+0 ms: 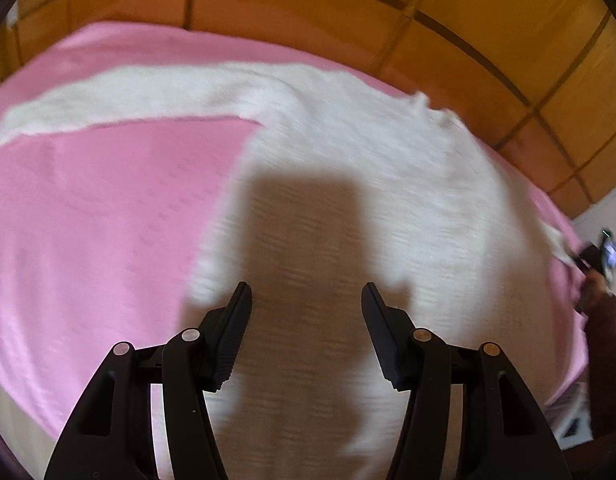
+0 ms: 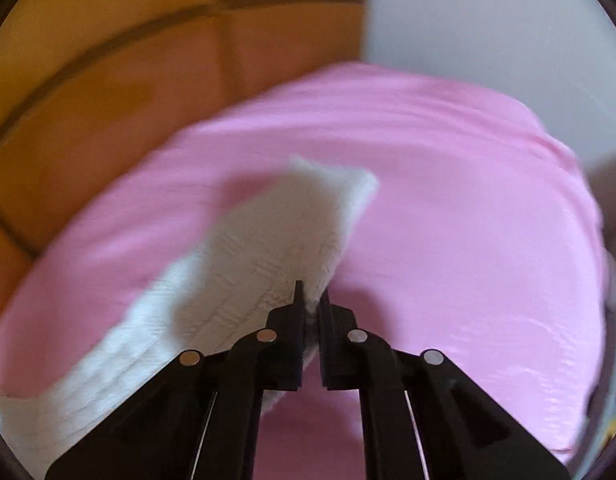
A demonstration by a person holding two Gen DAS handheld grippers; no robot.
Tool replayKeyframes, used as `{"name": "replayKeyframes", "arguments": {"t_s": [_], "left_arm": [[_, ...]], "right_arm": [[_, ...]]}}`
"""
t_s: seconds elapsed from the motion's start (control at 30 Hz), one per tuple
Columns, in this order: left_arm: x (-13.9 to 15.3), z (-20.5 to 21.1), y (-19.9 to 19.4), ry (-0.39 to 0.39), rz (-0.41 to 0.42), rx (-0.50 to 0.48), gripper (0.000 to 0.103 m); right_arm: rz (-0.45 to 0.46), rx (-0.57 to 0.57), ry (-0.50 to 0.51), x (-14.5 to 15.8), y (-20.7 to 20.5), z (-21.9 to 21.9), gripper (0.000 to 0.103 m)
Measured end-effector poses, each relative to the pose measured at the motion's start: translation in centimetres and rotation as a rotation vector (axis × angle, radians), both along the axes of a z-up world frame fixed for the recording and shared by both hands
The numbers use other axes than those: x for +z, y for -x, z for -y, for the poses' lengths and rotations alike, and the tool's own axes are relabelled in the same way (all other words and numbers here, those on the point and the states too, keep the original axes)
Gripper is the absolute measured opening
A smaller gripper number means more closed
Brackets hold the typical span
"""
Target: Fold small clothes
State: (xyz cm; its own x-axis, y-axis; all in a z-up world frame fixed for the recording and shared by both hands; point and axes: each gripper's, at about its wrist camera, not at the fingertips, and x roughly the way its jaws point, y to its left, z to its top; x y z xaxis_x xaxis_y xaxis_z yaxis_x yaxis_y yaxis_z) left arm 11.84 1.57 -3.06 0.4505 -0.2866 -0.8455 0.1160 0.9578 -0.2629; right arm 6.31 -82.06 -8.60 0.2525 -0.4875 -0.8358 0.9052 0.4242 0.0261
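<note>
Pinched between the right gripper's (image 2: 311,300) closed black jaws is an edge of the white knitted garment (image 2: 267,248), its fuzzy ribbed cloth blurred and trailing down-left out of frame. Beneath the left gripper (image 1: 306,300), whose jaws stand apart and empty, the same garment (image 1: 348,168) spreads flat, one sleeve stretching far left. Pink bedding (image 1: 87,220) surrounds it, open left of the jaws, ending ahead at an orange panelled headboard (image 1: 308,8).

The left gripper (image 1: 306,300) points steeply downward, its two black fingers (image 1: 237,320) spread apart with nothing between them. The right gripper (image 2: 310,296) also tilts steeply down, its jaws pinched together on the edge of a white garment (image 2: 267,240).
</note>
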Motion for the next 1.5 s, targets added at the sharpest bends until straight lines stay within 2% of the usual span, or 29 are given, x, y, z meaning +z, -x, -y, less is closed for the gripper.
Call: {"name": "replayKeyframes", "arguments": {"t_s": [0.1,0.13,0.17,0.2,0.3,0.47,0.53,0.6,0.63,0.7,0.83,0.87,0.9,0.93,0.97,1.0,1.03,1.17,1.2,1.3,1.37,1.43,1.5], "left_arm": [[0.0,-2.7,-0.1,-0.015,0.004,0.069,0.056],[-0.1,-3.8,-0.1,-0.026,0.003,0.098,0.056],[-0.1,-4.6,0.0,-0.038,0.007,0.117,0.056],[-0.2,-5.3,0.2,-0.047,0.007,0.129,0.056],[-0.6,-7.8,1.2,-0.054,-0.002,0.152,0.056],[-2.1,-10.0,3.4,0.008,-0.054,0.101,0.056],[-2.5,-10.2,4.2,0.048,-0.061,0.082,0.056],[-2.6,-10.4,4.8,0.108,-0.061,0.054,0.056],[-2.7,-10.5,5.0,0.147,-0.068,0.033,0.056],[-2.8,-10.6,5.6,0.177,-0.066,0.013,0.056],[-3.0,-10.2,6.7,0.228,-0.059,-0.041,0.056],[-3.1,-10.1,6.9,0.240,-0.058,-0.053,0.055],[-3.1,-10.1,7.1,0.246,-0.052,-0.060,0.044],[-3.2,-9.9,7.2,0.241,-0.054,-0.071,0.027],[-3.3,-9.8,7.3,0.235,-0.053,-0.083,0.018],[-3.3,-9.8,7.6,0.232,-0.047,-0.092,0.006],[-3.3,-9.6,7.8,0.226,-0.036,-0.100,0.005],[-2.0,-9.9,9.8,0.232,-0.015,-0.139,0.003],[-1.9,-9.9,10.2,0.223,-0.018,-0.144,0.003],[-2.9,-9.5,11.3,0.202,-0.066,-0.163,0.003],[-3.5,-8.7,11.8,0.167,-0.078,-0.174,0.003],[-3.3,-8.6,11.7,0.172,-0.077,-0.172,0.003],[-2.2,-9.1,11.3,0.205,-0.056,-0.162,0.005]], "right_arm": [[0.094,0.042,-0.060,-0.3,2.5,-0.2,0.008],[0.122,0.043,-0.071,0.0,3.3,-0.7,0.025],[0.152,0.041,-0.088,0.3,4.0,-1.1,0.050],[0.180,0.043,-0.105,0.7,4.8,-1.7,0.055],[0.215,0.153,-0.164,1.6,5.6,-5.2,0.056],[0.292,0.465,-0.384,1.7,7.3,-16.2,0.060],[0.300,0.588,-0.477,1.3,8.3,-21.4,0.061],[0.296,0.681,-0.514,1.3,9.6,-26.0,0.061],[0.302,0.705,-0.536,1.4,10.1,-27.3,0.061],[0.323,0.746,-0.601,1.4,11.6,-30.3,0.061],[0.257,0.846,-0.671,0.8,14.5,-36.4,0.060],[0.241,0.869,-0.666,0.9,14.9,-37.5,0.054],[0.225,0.886,-0.655,1.0,14.8,-37.6,0.050],[0.201,0.903,-0.642,1.0,14.9,-38.2,0.034],[0.175,0.903,-0.633,1.0,14.7,-38.3,0.011],[0.156,0.905,-0.622,1.0,14.2,-38.1,0.011],[0.150,0.910,-0.606,1.2,13.9,-37.9,0.011],[0.167,0.981,-0.535,3.3,13.8,-37.7,0.010],[0.124,1.006,-0.487,3.8,14.4,-37.8,0.010],[-0.012,0.978,-0.485,0.8,14.7,-36.5,0.009],[-0.068,0.956,-0.474,-1.0,15.0,-36.1,0.009],[-0.051,0.932,-0.498,-1.3,14.7,-35.9,0.012],[-0.046,0.956,-0.470,-0.5,14.7,-35.8,0.023]]}}
